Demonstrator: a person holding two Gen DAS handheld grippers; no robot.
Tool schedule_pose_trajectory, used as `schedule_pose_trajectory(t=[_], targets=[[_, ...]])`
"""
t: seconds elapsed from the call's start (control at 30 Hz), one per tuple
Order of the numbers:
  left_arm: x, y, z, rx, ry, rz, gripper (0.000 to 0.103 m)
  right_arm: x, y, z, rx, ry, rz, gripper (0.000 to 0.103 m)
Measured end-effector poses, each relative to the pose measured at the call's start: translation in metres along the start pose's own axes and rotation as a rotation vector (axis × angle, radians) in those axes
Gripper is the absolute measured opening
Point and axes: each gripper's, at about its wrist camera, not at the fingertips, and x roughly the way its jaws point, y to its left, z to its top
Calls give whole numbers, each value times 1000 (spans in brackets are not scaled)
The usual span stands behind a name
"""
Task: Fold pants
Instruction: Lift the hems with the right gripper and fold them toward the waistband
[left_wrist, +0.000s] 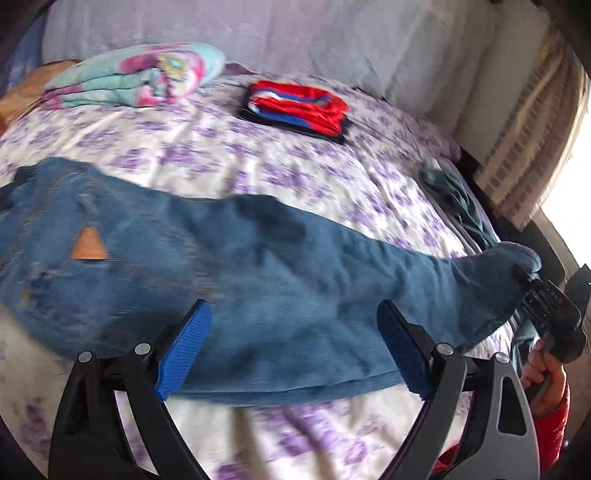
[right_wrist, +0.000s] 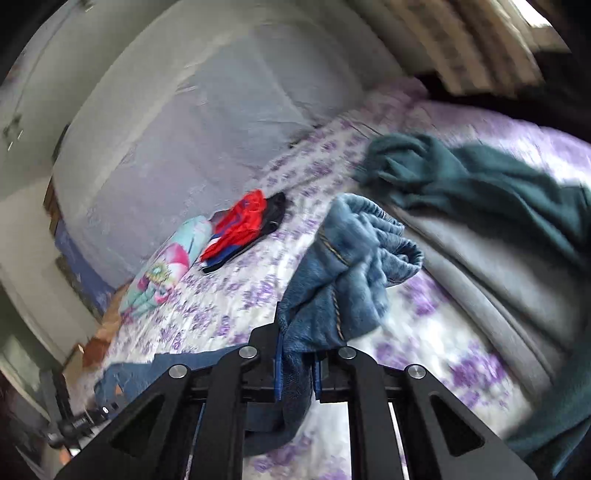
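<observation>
Left gripper (left_wrist: 293, 345) spread wide, blue pads (left_wrist: 183, 350) far apart, nothing between them, hovering low. Right gripper (right_wrist: 297, 369) clamped tight on a bunch of cloth, jaws nearly together; seen from the left wrist view at far right (left_wrist: 532, 284), gripped from below by a bare hand (left_wrist: 546, 373) with a red sleeve at the wrist.

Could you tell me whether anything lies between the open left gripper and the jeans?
Nothing visible does: the left gripper hovers open directly over the jeans, with only denim between its fingers. The right gripper already clamps the leg end.
</observation>
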Motion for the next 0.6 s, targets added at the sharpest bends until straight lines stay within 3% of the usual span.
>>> schedule_pose_trajectory(t=[0.07,0.17,0.23,0.27,0.33,0.37,0.4,0.43,0.5,0.53,0.6], targets=[[-30,37,0,-84,-46,44,88,8,58,6,-203,-7,63,12],[-66,80,-5,-185,-81,112,88,36,142,-13,-463,68,194,12],[-80,105,-11,-251,-100,175,88,65,188,-46,-613,171,252,12],[-82,116,-14,-285,-96,203,89,86,206,-69,-694,266,249,13],[-78,136,-16,-340,-56,216,89,127,221,-118,-828,480,222,21],[-74,143,-18,-361,-41,205,89,136,221,-135,-886,498,175,21],[-69,149,-17,-378,-21,189,89,127,224,-137,-926,456,169,23],[-65,151,-16,-382,-9,178,89,119,227,-135,-936,473,181,33],[-58,153,-9,-366,-5,179,89,98,223,-110,-836,505,315,47],[-55,154,-5,-362,-7,182,89,89,221,-95,-776,482,368,51],[-48,157,3,-356,-6,175,89,75,226,-71,-727,398,349,51]])
